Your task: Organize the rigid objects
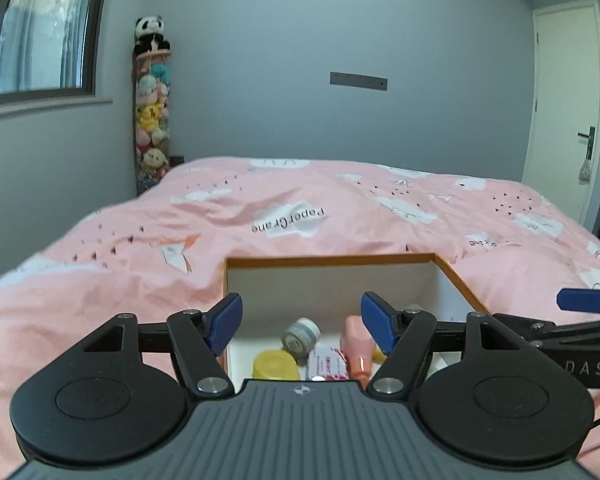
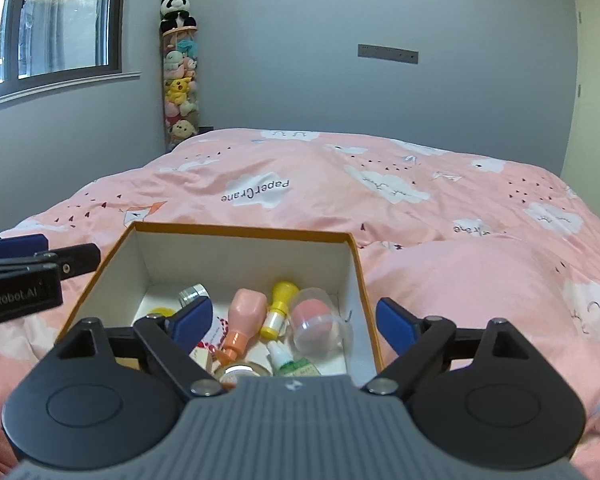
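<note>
Bed (image 2: 380, 200) w/ pink cloud-print cover fills most of both views. On it sits an open box (image 2: 358, 264), orange rim, white inside. Both grippers hover over the box's near edge, left gripper (image 1: 300, 322) & right gripper (image 2: 292, 322), fingers spread wide, nothing held. Inside the box, loose: clear capsule w/ pink ball (image 2: 320, 322), pink bottle (image 2: 242, 320), yellow bottle (image 2: 280, 308), yellow lid (image 1: 274, 364), small grey jar (image 1: 300, 334), white dropper bottle (image 2: 286, 360). All lie close together on the box floor.
</note>
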`<action>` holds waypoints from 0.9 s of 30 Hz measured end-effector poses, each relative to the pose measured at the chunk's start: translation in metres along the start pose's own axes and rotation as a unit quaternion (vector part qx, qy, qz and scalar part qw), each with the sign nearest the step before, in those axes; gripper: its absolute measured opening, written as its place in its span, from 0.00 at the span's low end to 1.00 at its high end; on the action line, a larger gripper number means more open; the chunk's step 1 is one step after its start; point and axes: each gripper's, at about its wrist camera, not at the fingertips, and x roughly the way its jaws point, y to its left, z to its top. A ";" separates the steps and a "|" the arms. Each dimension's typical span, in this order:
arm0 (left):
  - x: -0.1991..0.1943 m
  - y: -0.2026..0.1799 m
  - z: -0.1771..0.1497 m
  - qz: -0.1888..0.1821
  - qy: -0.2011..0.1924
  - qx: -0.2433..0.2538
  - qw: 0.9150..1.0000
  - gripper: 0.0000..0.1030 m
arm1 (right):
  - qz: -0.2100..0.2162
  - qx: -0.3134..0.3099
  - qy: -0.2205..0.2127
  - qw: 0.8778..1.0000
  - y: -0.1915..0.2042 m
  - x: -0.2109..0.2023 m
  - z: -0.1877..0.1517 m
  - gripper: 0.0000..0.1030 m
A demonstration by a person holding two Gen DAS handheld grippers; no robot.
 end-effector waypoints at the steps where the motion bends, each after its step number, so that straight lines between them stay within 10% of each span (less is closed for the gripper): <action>1: -0.001 0.002 -0.003 -0.004 0.002 -0.006 1.000 0.79 | -0.001 0.000 -0.001 1.000 0.001 -0.002 -0.004 0.87; 27: 0.008 -0.001 -0.044 0.026 0.095 0.010 0.995 1.00 | -0.016 0.007 0.039 0.999 0.004 0.019 -0.040 0.96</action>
